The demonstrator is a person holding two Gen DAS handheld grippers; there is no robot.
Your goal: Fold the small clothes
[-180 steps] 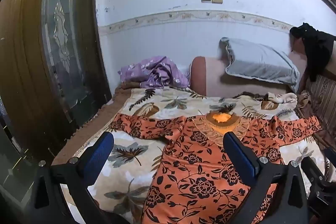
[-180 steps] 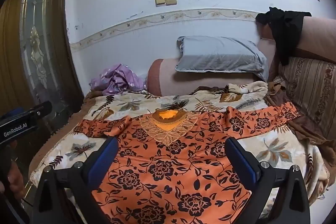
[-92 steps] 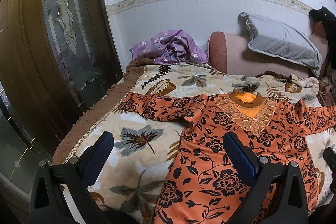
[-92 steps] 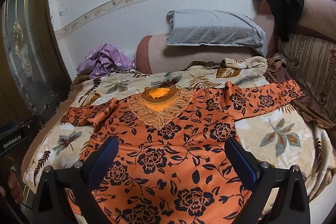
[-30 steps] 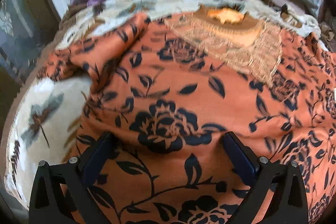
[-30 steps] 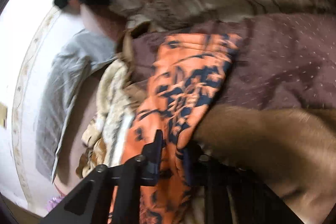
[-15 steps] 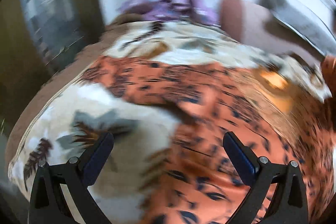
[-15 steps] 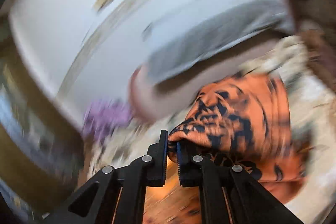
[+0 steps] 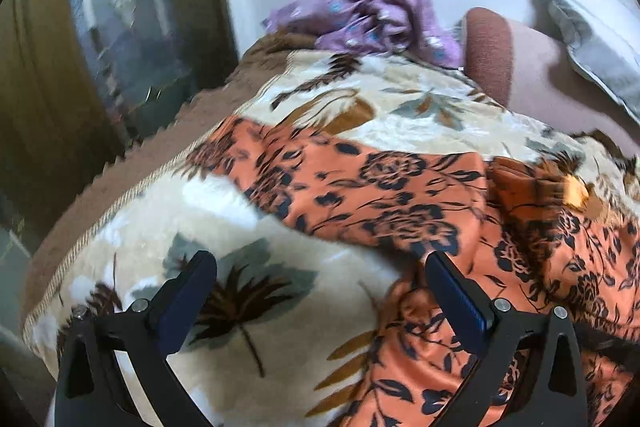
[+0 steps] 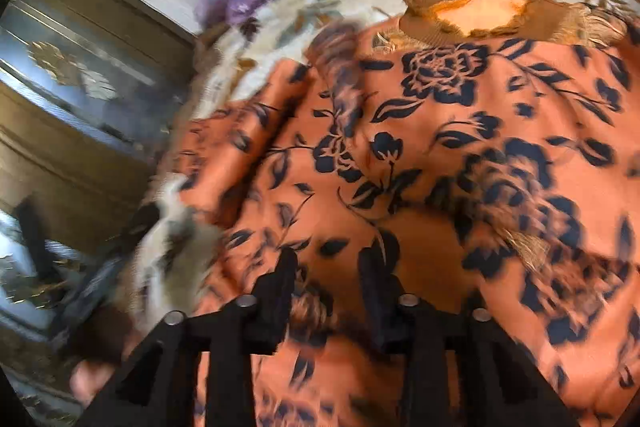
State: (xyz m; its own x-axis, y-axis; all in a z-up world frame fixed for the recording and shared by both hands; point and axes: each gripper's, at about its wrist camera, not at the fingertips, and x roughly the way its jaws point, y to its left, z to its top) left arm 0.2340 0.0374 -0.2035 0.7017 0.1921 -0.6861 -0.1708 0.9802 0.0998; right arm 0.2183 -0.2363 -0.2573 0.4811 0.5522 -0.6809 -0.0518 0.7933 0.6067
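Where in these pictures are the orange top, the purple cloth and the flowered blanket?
orange top (image 10: 460, 131): right wrist view, on its flowered chest below the neckline.
purple cloth (image 9: 372, 15): left wrist view, on the middle of the crumpled heap.
blanket (image 9: 240, 291): left wrist view, on a leaf print near the edge.

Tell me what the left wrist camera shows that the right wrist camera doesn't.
Only the left wrist view shows the grey pillow, the orange dress's outstretched sleeve and the open left tongs over the leaf-print blanket. Only the right wrist view shows the dress's lace neckline face-on and the right tongs, parted with fabric between them. Both share the dress, blanket, purple cloth and glass-panelled door.
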